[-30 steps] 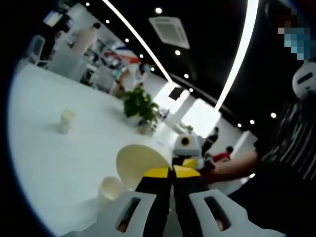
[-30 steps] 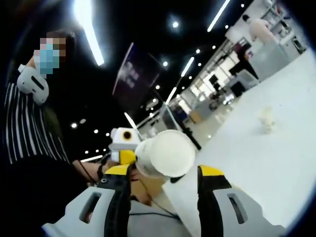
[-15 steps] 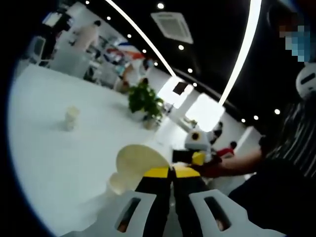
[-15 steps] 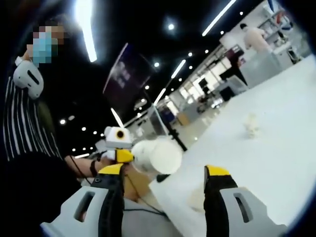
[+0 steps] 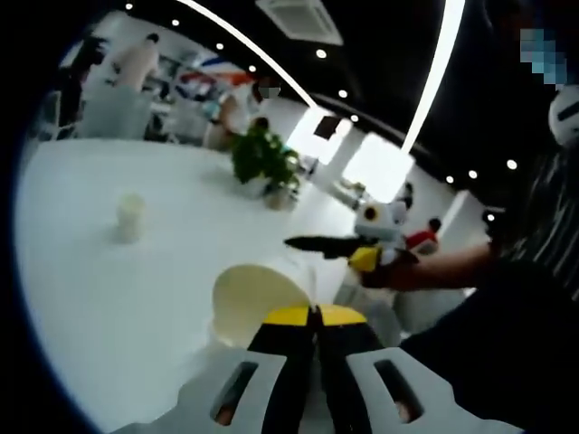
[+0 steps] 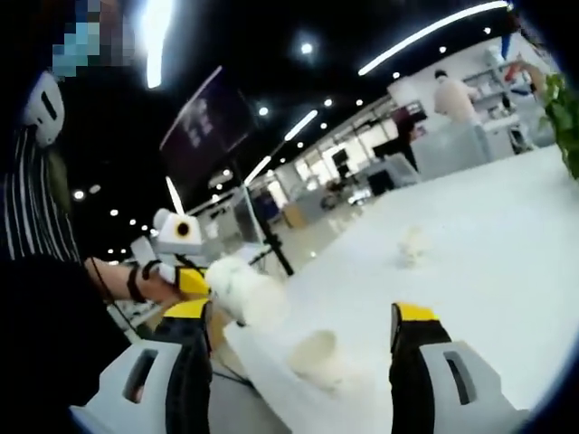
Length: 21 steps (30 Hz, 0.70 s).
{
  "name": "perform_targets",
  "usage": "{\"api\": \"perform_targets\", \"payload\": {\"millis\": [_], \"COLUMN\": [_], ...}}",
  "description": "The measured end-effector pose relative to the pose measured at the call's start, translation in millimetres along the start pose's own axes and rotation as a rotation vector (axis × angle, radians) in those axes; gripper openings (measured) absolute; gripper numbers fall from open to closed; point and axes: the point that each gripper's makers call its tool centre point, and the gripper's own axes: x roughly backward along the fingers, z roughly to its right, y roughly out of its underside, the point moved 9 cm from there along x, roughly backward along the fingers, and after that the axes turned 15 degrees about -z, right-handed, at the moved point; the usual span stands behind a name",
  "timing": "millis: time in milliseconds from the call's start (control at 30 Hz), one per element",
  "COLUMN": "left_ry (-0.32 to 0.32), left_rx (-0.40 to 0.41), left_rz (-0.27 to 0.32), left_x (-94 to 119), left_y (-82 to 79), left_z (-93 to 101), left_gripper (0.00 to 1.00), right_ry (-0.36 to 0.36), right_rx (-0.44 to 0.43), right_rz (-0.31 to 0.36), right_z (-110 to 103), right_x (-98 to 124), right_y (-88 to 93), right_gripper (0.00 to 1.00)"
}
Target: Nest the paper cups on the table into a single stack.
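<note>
while pinched, paper cup (image 5: 251, 302) tops left jaws.

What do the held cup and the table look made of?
The cup in the left gripper looks like thin matte paper: cream, dull, no gloss. The table looks like a smooth white laminate or painted top; its material is uncertain.

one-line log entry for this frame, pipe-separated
left gripper: shut on cup | right gripper: open, empty | cup on table between right jaws | far cup upright | stack: not done
</note>
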Motion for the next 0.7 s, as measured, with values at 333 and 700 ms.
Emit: {"api": "perform_targets", "payload": {"millis": [333, 700], "left_ry": [-0.077, -0.127], "left_rx": [-0.089, -0.201], "left_rz": [-0.172, -0.298], "left_x": [-9, -16], "left_y": [-5.1, -12.6], "left_z": [-2.1, -3.4], "left_gripper": [0.00, 0.00], "right_ry": [0.095, 0.109], "right_rx": [-0.015, 0.095], "right_rz": [0.049, -0.049], "right_z": [16, 7], "right_x": [15, 7], "right_y": [-3.1, -1.0], "right_gripper": [0.94, 1.00]}}
